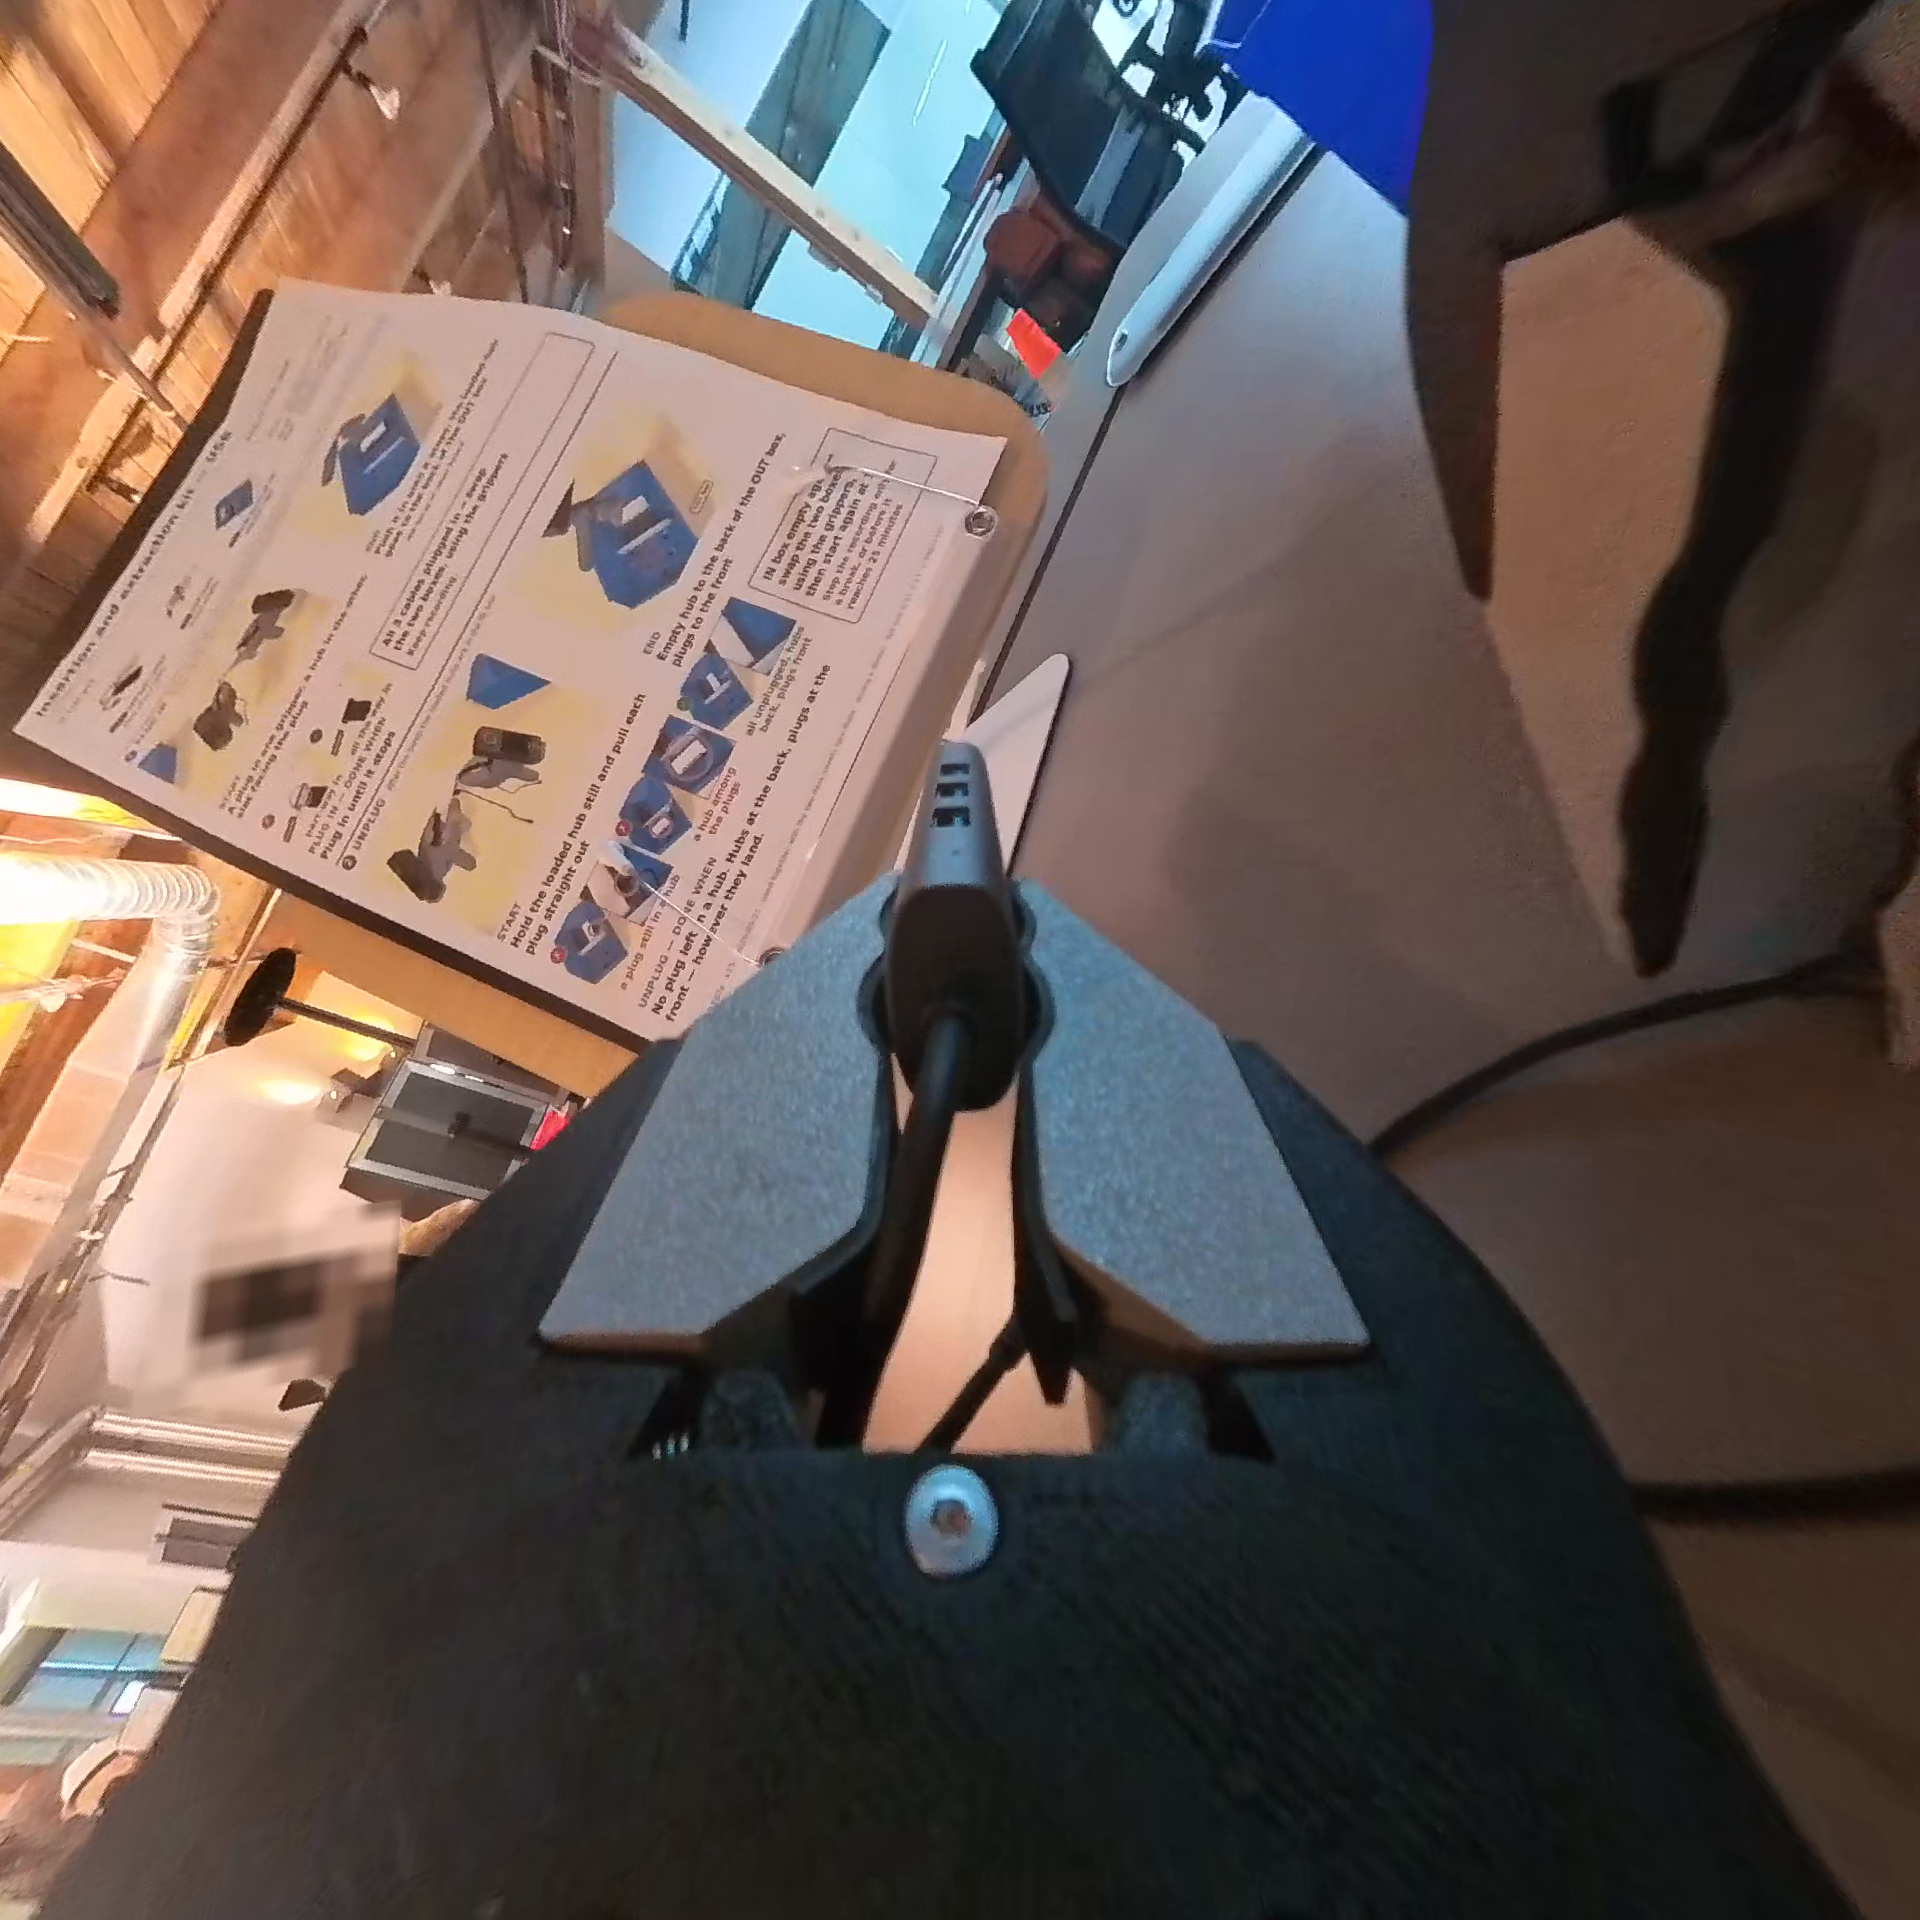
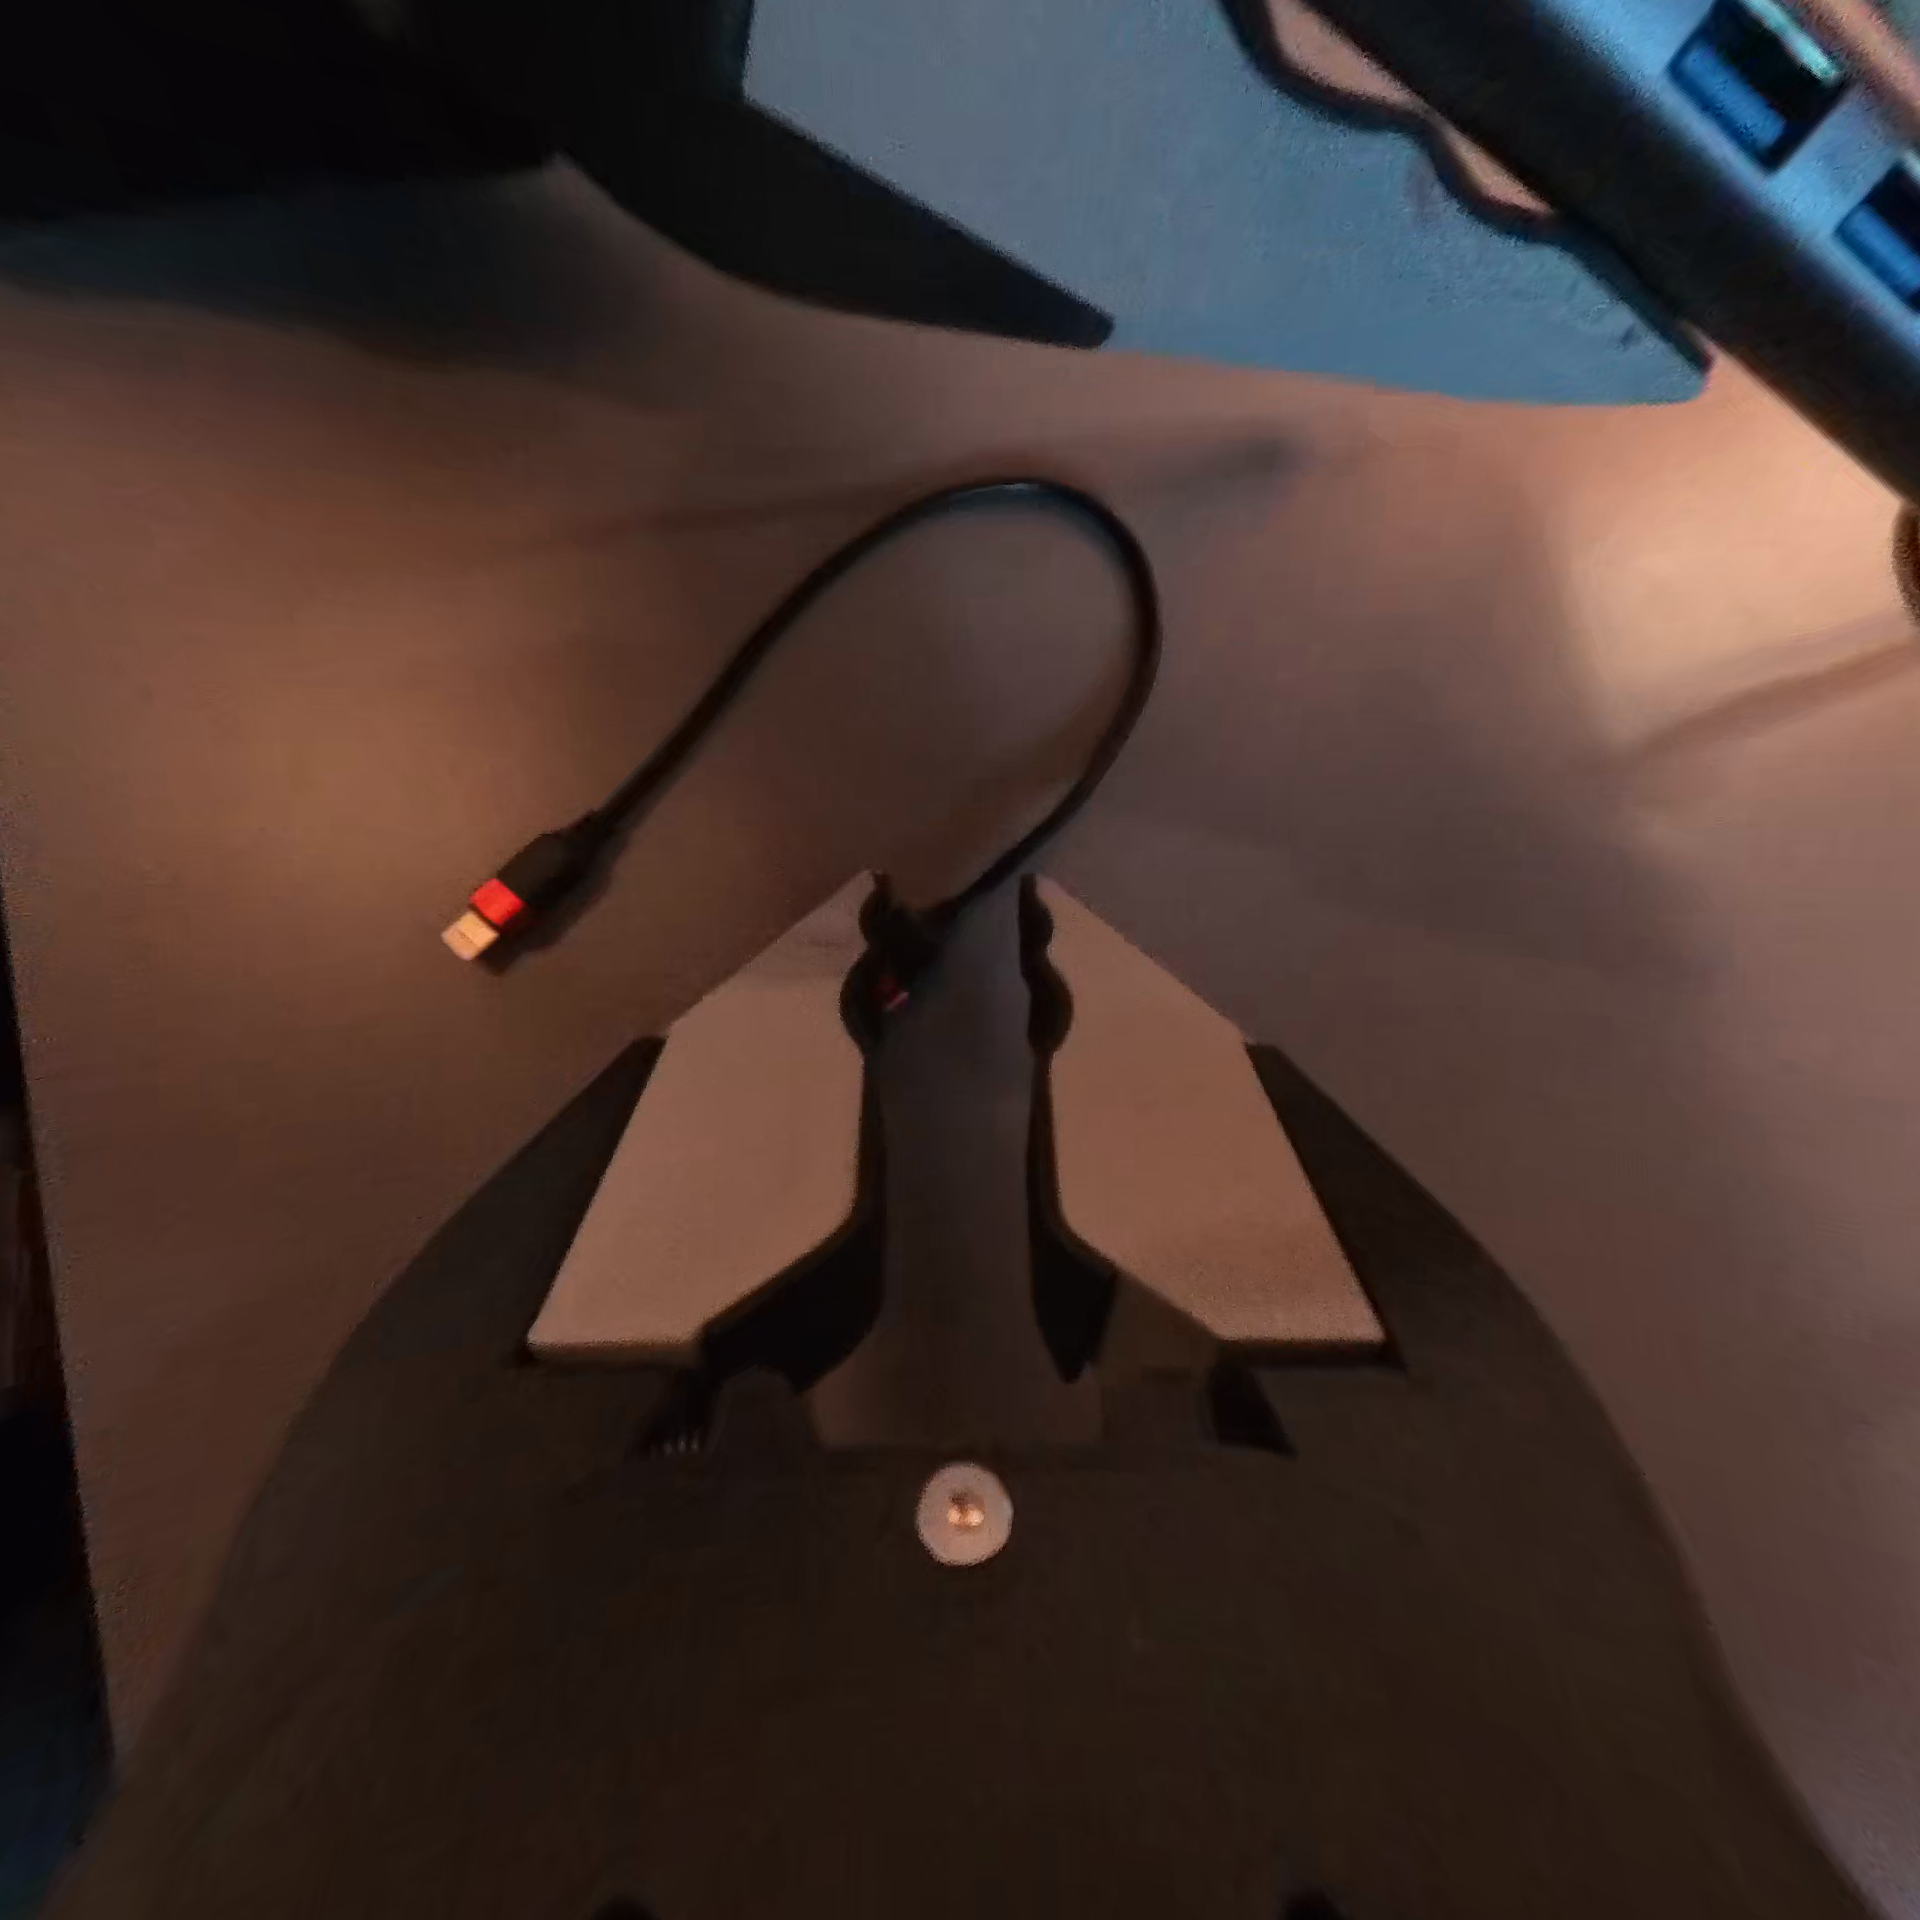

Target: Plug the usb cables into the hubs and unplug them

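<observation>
My left gripper [image 1: 956, 894] is shut on a slim grey USB hub [image 1: 958, 821], held above the table with its ports pointing away from me. The hub's black lead [image 1: 925, 1122] trails back between the fingers. The hub also shows at the top right of the right wrist view [image 2: 1714, 177], with blue ports. My right gripper [image 2: 951, 894] is open, low over the table. A black USB cable [image 2: 1039, 520] loops on the table; its red-collared plug [image 2: 497, 914] lies free to the left, and its other end [image 2: 896, 971] sits by my left finger. The right gripper also shows in the left wrist view [image 1: 1564, 774].
A printed instruction sheet [image 1: 520, 582] stands clipped to a wooden board at the back of the tan table [image 1: 1299, 727]. A blue box [image 1: 1340, 83] is at the far right. Another black cable [image 1: 1558, 1049] curves across the table on the right. Left tips to right tips: about 12 cm.
</observation>
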Demonstrator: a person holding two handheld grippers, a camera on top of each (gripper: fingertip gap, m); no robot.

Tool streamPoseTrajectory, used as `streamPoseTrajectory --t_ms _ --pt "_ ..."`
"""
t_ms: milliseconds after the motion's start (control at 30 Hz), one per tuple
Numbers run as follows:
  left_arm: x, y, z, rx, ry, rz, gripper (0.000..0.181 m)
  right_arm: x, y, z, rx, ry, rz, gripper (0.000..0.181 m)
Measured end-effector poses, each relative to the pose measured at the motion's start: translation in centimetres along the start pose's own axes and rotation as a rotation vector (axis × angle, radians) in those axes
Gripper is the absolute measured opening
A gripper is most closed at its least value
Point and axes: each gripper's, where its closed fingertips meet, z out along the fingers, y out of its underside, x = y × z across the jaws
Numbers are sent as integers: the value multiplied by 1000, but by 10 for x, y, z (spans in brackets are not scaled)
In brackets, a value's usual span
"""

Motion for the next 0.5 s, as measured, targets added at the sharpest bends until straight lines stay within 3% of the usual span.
streamPoseTrajectory --t_ms 67,167,500 --pt "0 2 1 -8 1 5 15 6 6 -3 -32 27 -4 13" --pt "1 2 1 -13 3 10 15 13 12 -9 -46 28 53 25" --pt "8 -5 0 28 32 34 15 30 10 -49 29 4 167 23"
